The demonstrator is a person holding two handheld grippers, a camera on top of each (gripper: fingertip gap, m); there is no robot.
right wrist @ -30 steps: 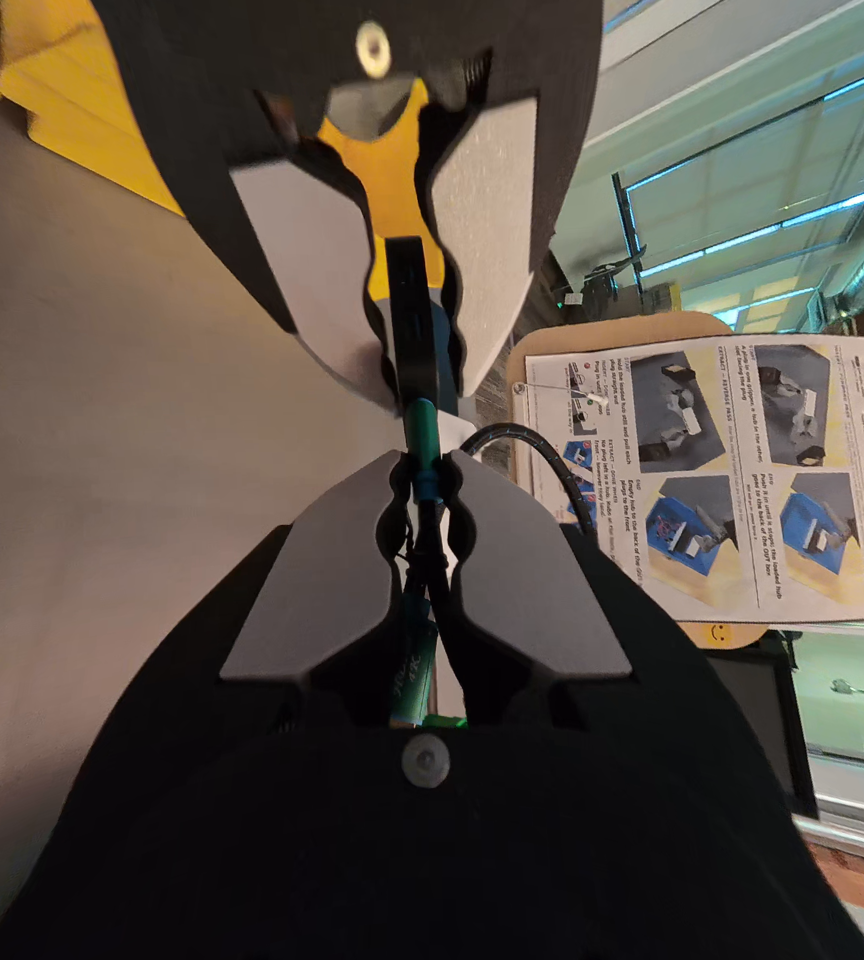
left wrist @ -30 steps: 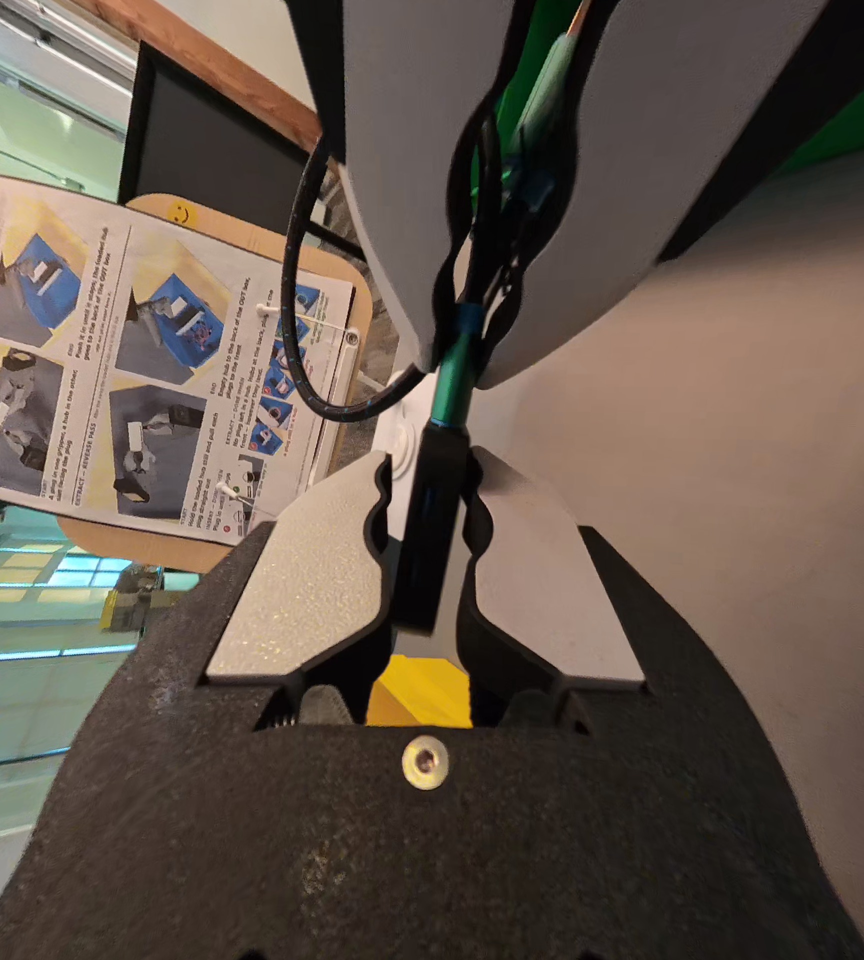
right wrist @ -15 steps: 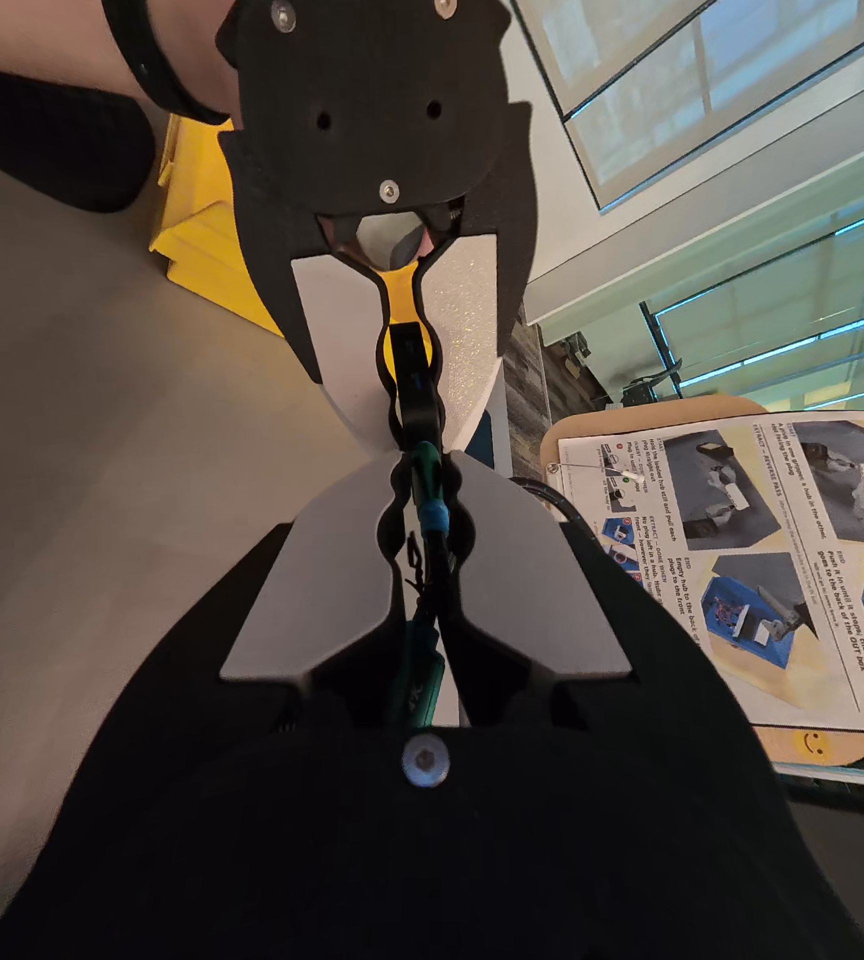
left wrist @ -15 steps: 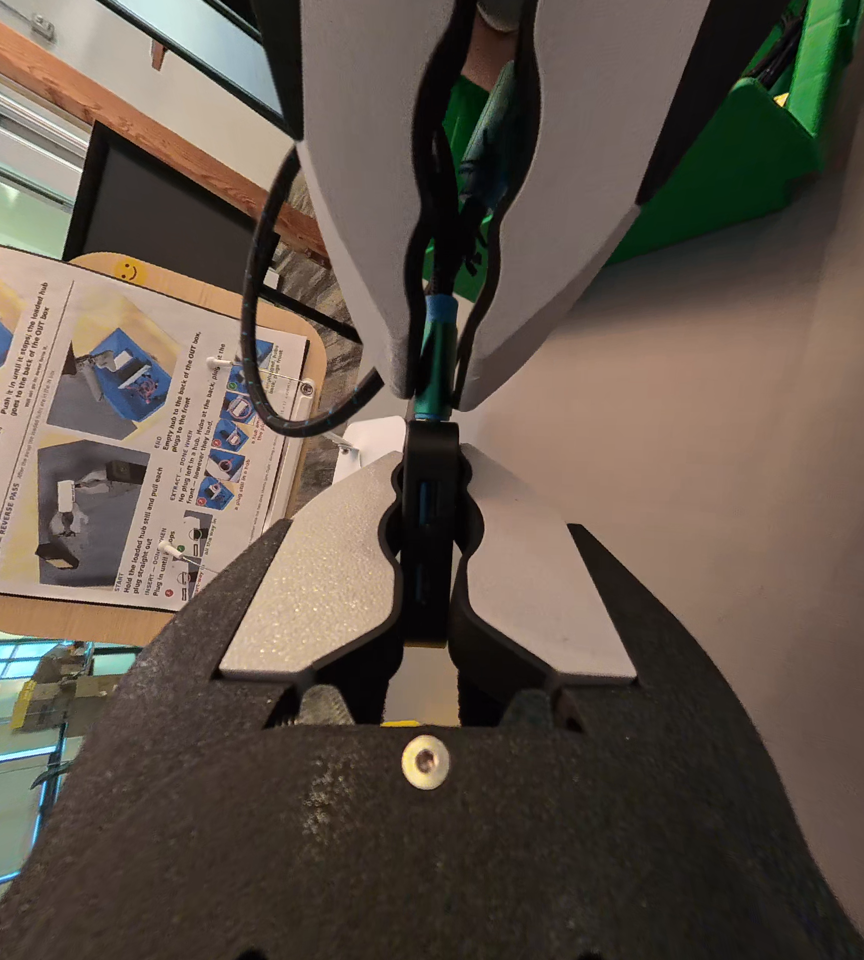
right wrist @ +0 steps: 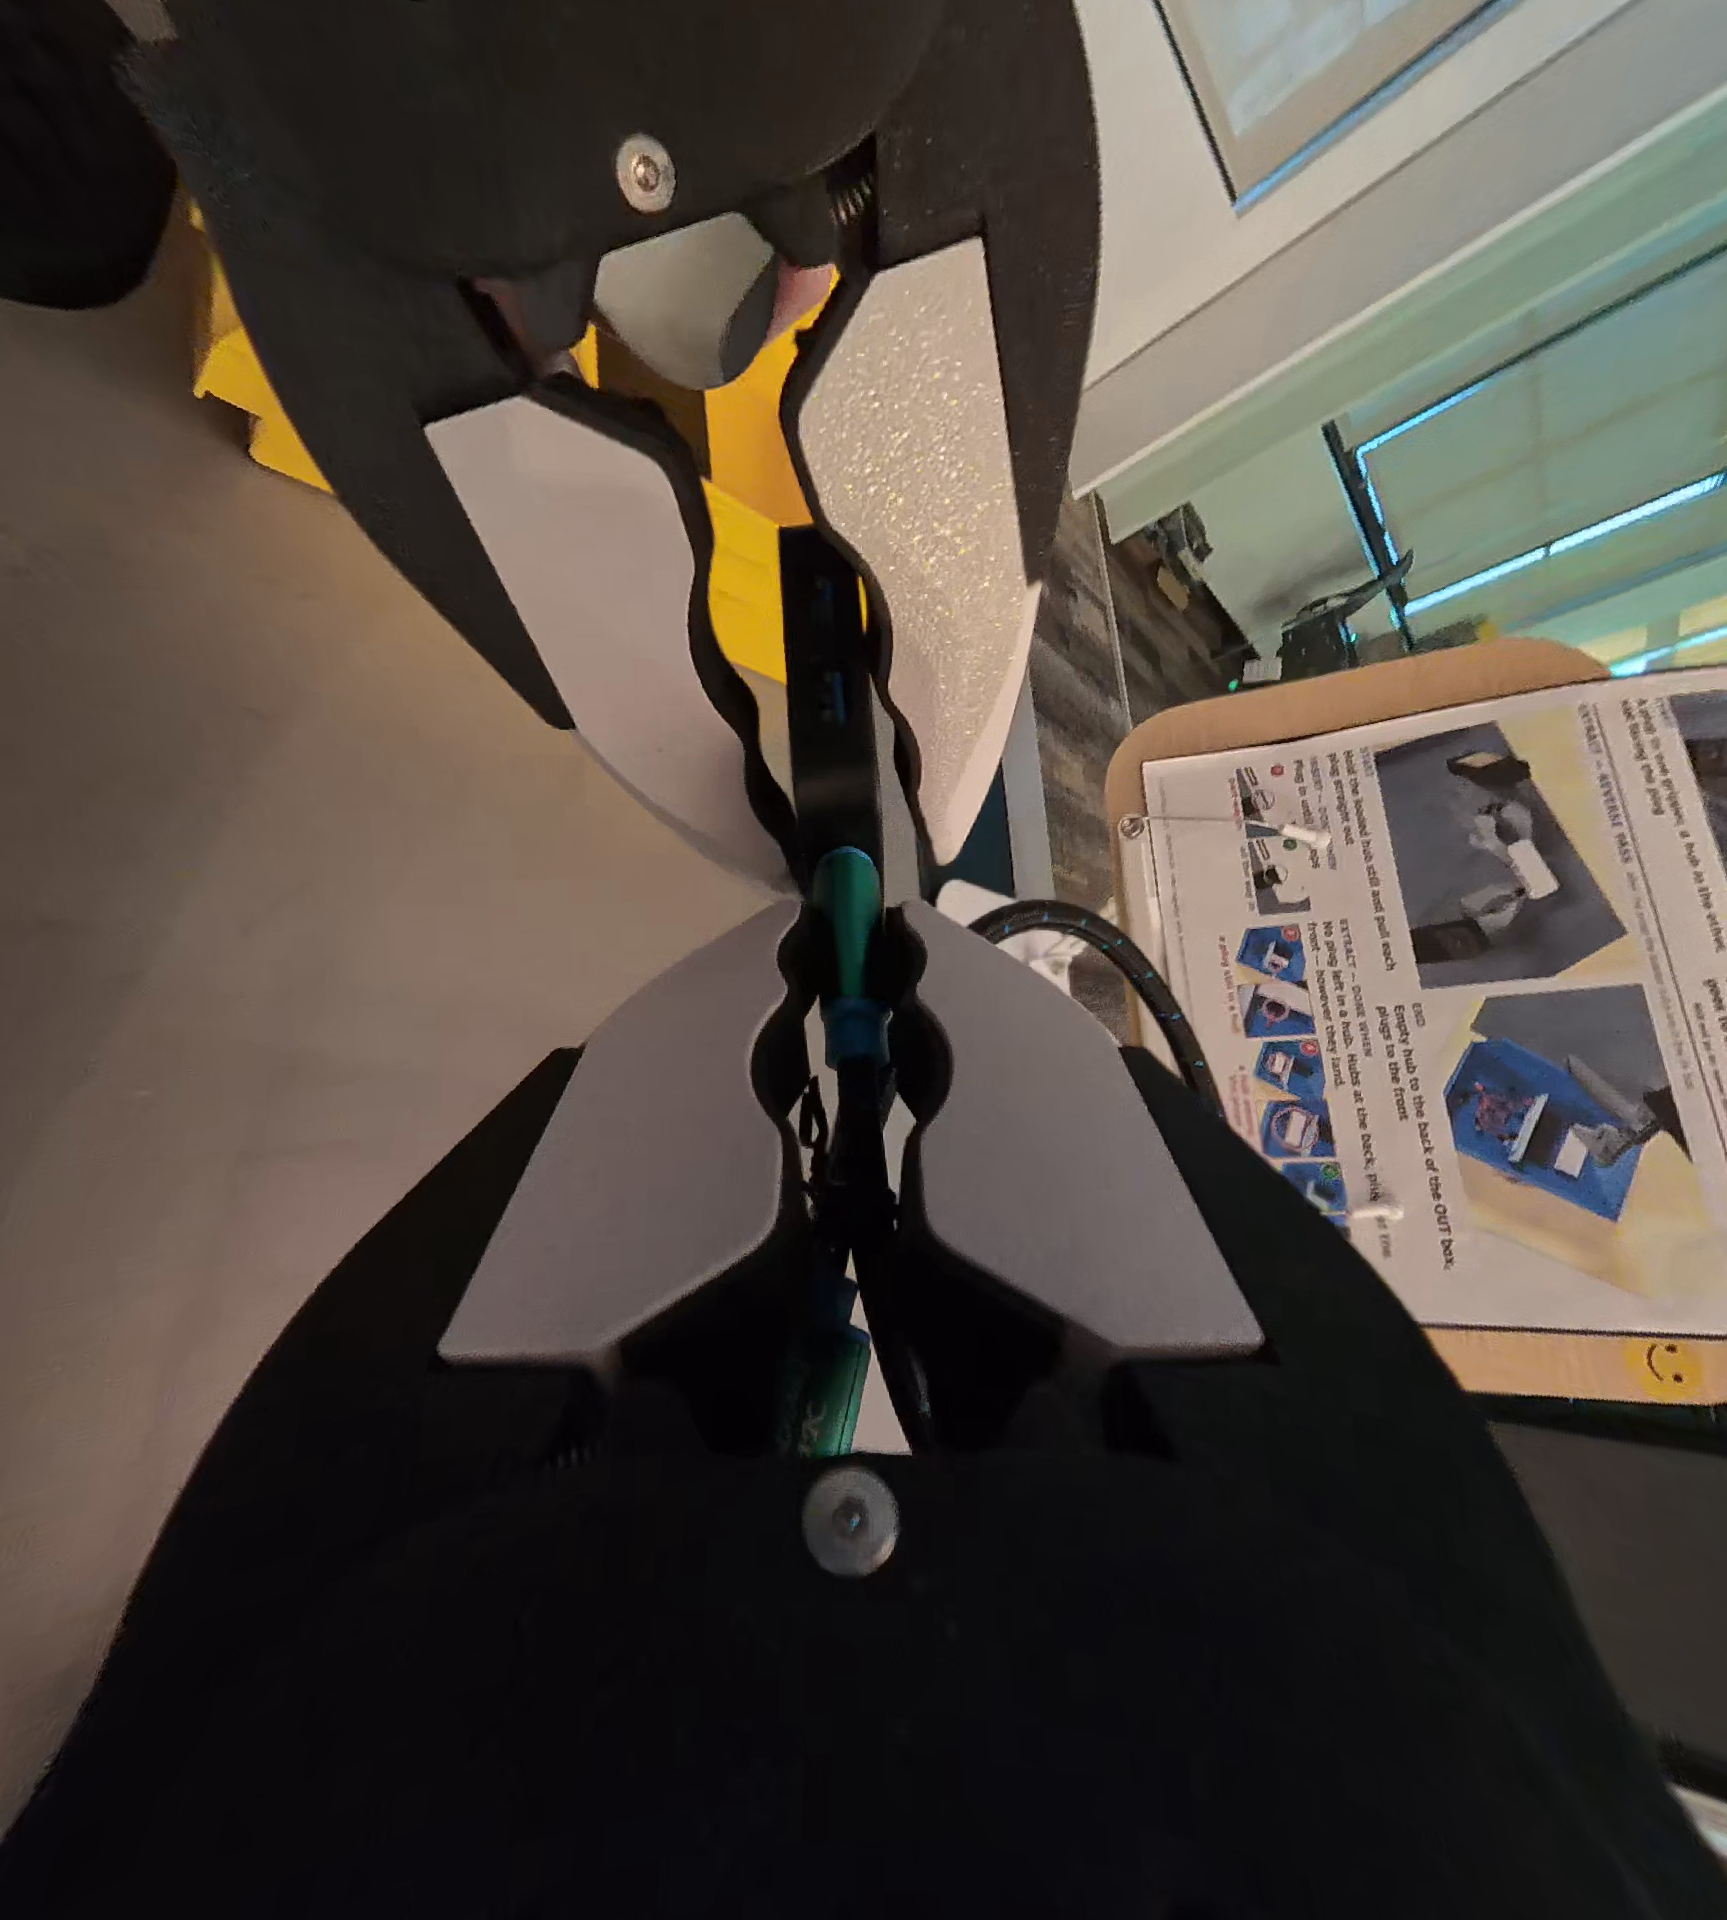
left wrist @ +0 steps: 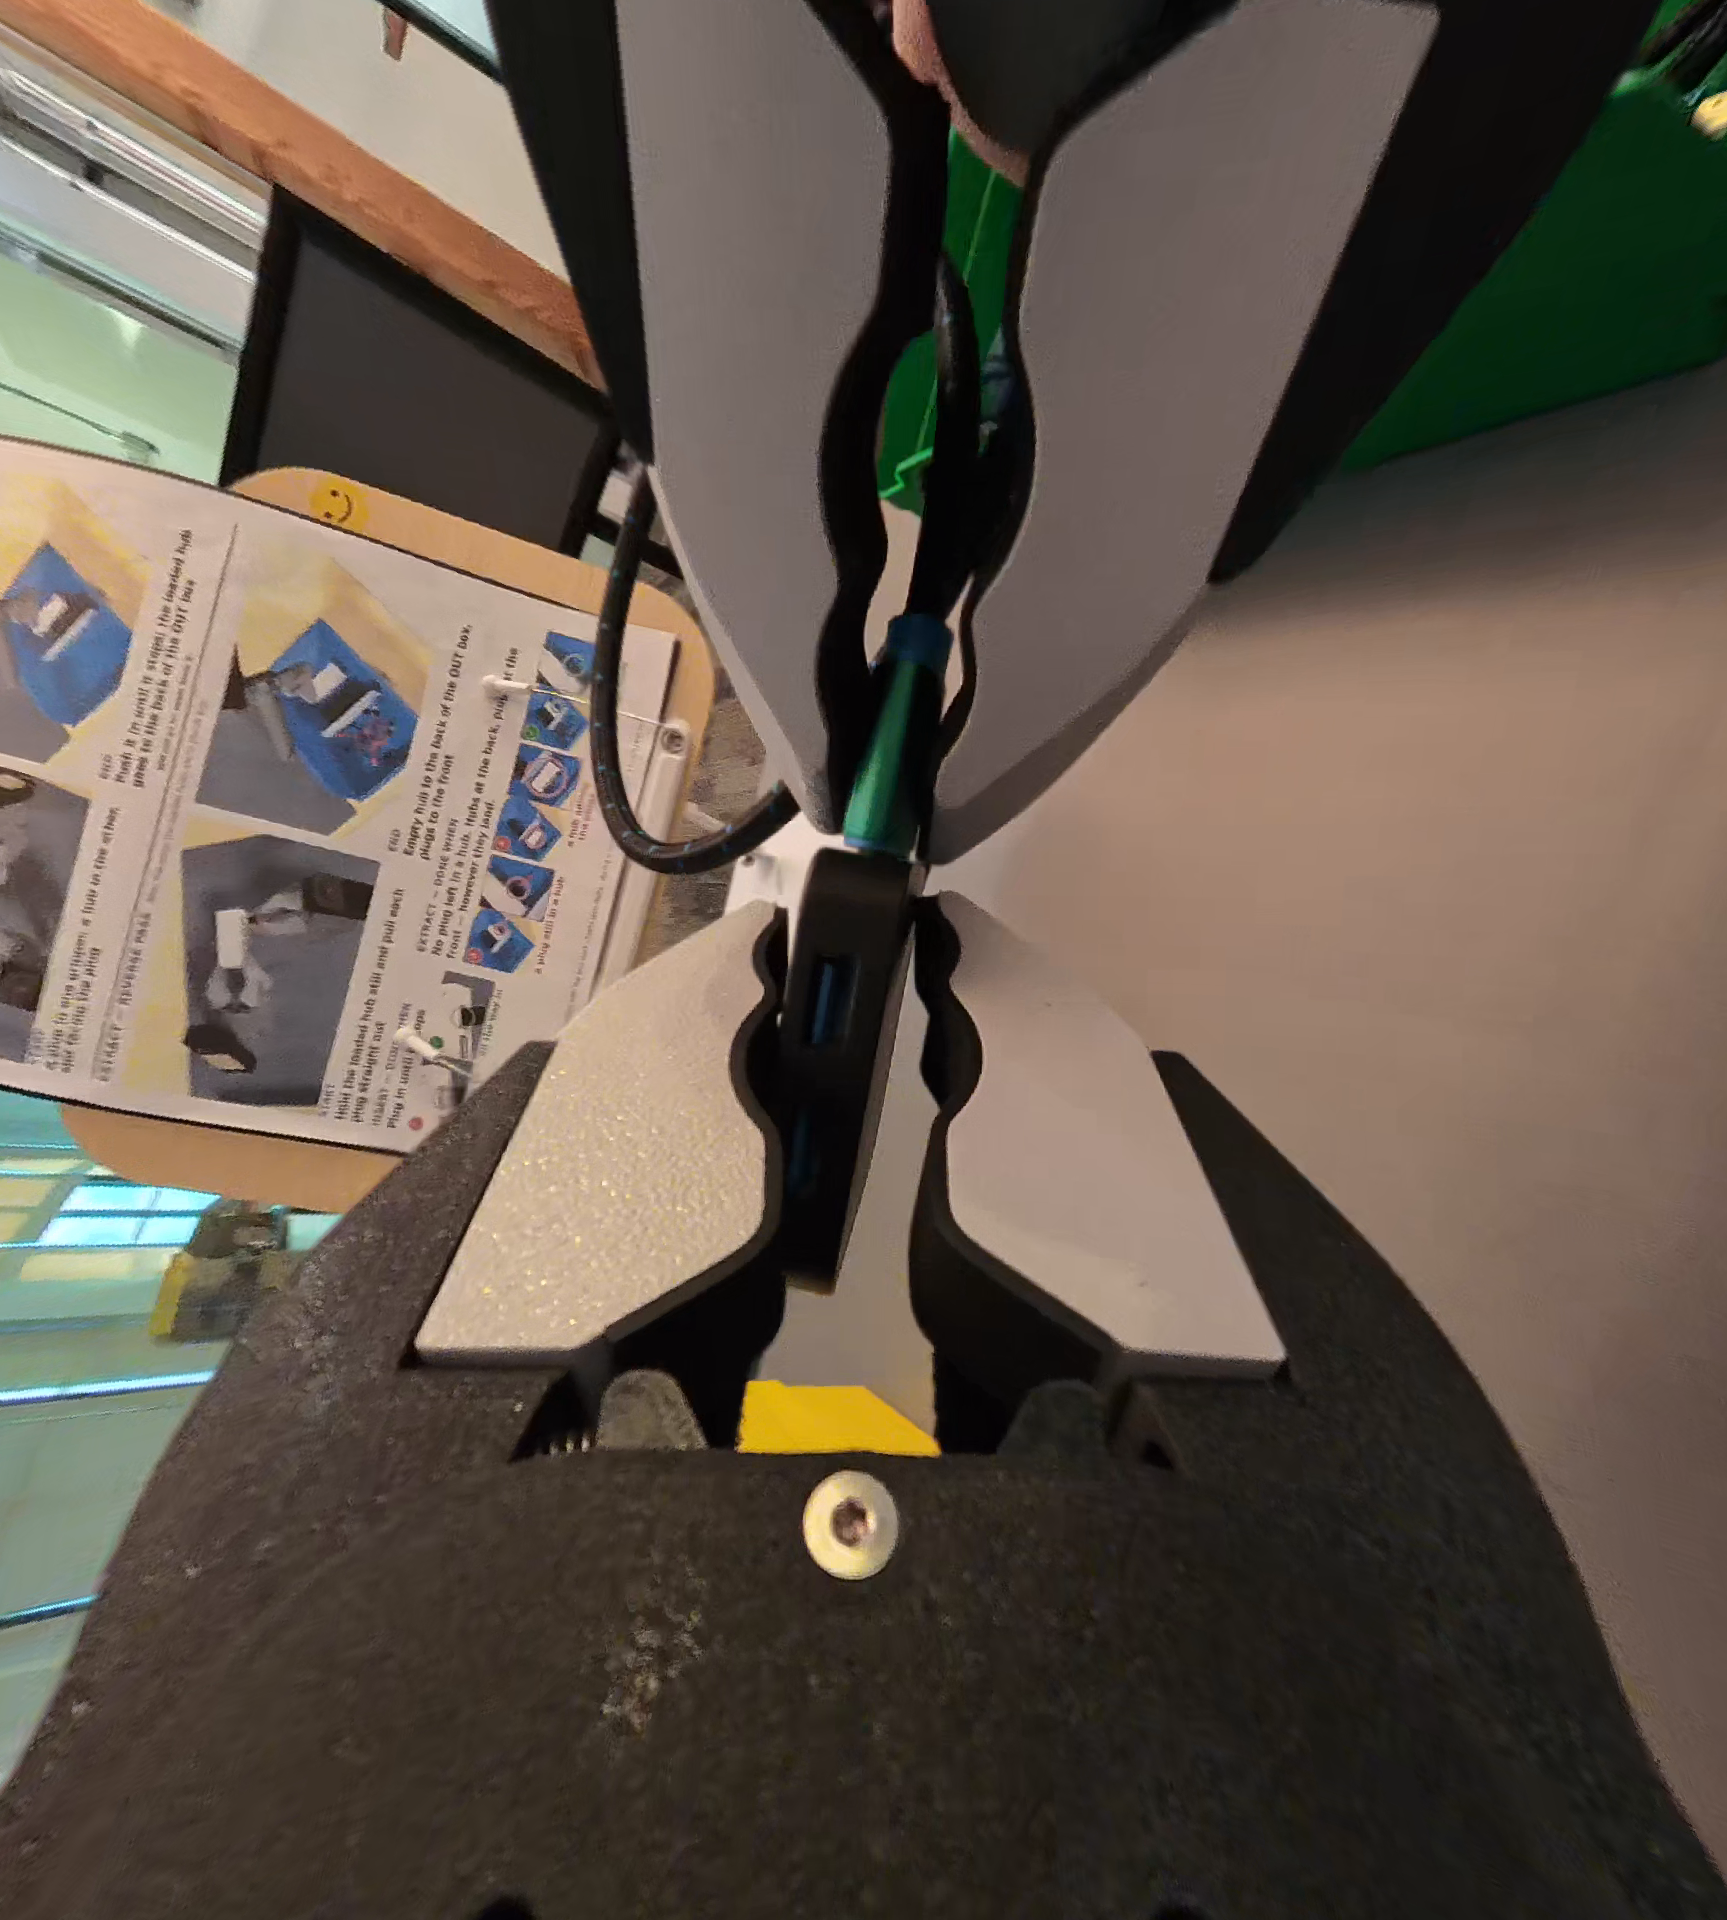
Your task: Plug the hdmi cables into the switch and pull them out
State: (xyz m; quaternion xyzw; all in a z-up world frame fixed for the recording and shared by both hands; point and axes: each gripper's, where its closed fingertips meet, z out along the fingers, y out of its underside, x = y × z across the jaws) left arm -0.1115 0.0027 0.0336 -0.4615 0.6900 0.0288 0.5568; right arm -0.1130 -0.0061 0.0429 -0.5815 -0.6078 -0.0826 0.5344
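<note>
left gripper (left wrist: pixel 843 920) clamped on black switch (left wrist: pixel 838 1039), right gripper (right wrist: pixel 848 920) clamped on green-collared hdmi cable (right wrist: pixel 846 935); the two meet tip to tip above the grey table (left wrist: pixel 1461 935), plug end at switch's end

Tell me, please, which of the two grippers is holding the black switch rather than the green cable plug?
The left gripper: its fingers clamp the black switch, while the right gripper grips the green cable plug.

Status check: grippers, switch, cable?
Left gripper shut on the black switch. Right gripper shut on the green plug, plug end at the switch's end. Cable loops off to the side, nothing blocking.
</note>
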